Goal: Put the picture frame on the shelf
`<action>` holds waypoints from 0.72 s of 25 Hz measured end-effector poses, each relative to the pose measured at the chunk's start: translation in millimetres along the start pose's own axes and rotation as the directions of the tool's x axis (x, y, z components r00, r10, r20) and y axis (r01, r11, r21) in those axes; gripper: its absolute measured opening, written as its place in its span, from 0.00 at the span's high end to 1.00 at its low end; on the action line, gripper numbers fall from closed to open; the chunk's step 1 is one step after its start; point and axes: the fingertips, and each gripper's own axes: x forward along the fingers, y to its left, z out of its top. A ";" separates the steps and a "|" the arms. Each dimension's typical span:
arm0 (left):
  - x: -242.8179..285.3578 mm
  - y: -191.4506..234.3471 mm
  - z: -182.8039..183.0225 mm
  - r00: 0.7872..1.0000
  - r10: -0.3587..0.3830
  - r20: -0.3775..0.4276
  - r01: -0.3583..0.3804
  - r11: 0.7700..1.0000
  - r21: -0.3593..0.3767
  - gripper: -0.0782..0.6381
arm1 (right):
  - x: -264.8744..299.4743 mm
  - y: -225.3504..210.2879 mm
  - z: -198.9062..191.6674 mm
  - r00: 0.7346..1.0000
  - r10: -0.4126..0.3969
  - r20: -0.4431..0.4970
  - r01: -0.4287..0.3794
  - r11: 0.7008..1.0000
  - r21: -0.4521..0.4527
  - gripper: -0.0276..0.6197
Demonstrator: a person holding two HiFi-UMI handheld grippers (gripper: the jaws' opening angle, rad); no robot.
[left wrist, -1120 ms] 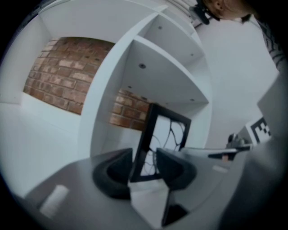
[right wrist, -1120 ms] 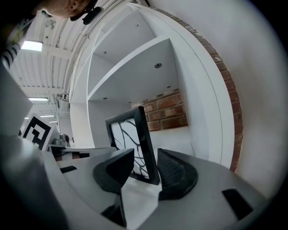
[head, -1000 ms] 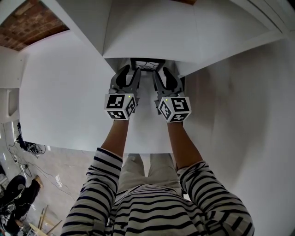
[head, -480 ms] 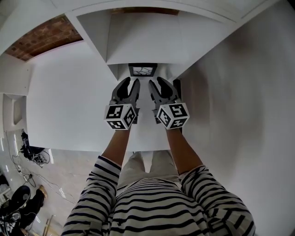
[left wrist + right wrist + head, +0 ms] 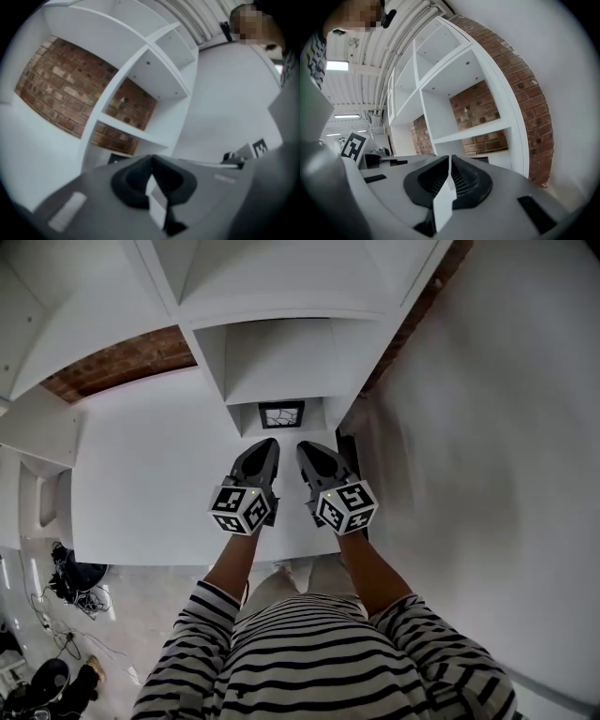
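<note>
- Currently the picture frame (image 5: 281,414) stands inside the low open compartment of the white shelf (image 5: 281,357). In the head view it is at 12 o'clock from both grippers, and neither gripper touches it.
- Left gripper (image 5: 265,444): the jaws are pressed together with nothing between them. It lies at about 7 o'clock from the frame, outside the compartment mouth.
- Right gripper (image 5: 307,448): the jaws are closing and are down to a thin slit, with nothing between them. It lies at about 5 o'clock from the frame.
- I judge the placement done and the step in hand to be clearing the shelf.
- Procedure: I draw both grippers straight toward 6 o'clock, along the line they point. I allow no sideways swing, so that neither tip catches the compartment's side walls.
- I keep both pairs of jaws narrow on the way out, since a slim profile leaves more margin beside the uprights.
- I hold the two grippers parallel and near each other, as they lie now.
- Check: I confirm from the head view that the frame faces outward and rests squarely. From this steep angle I cannot tell whether it leans on the back wall or stands on its own.
- Risk, as I judge it: a light frame tips easily, and any bump to the shelf could drop it flat. Slow, even motion is the safeguard.
</note>
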 end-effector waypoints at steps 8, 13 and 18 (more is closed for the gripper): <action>-23.8 -43.7 34.0 0.990 -0.138 0.028 0.136 0.988 0.071 0.88 | -23.9 40.6 39.6 0.998 0.047 0.044 -0.044 0.996 -0.082 0.94; -40.2 -61.2 52.7 0.979 -0.196 0.050 0.190 0.977 0.097 0.88 | -37.5 59.1 54.0 0.996 0.069 0.064 -0.061 0.992 -0.108 0.95; -60.1 -82.8 73.1 0.963 -0.262 0.059 0.251 0.956 0.152 0.88 | -51.0 75.6 76.6 0.991 0.094 0.098 -0.081 0.989 -0.126 0.95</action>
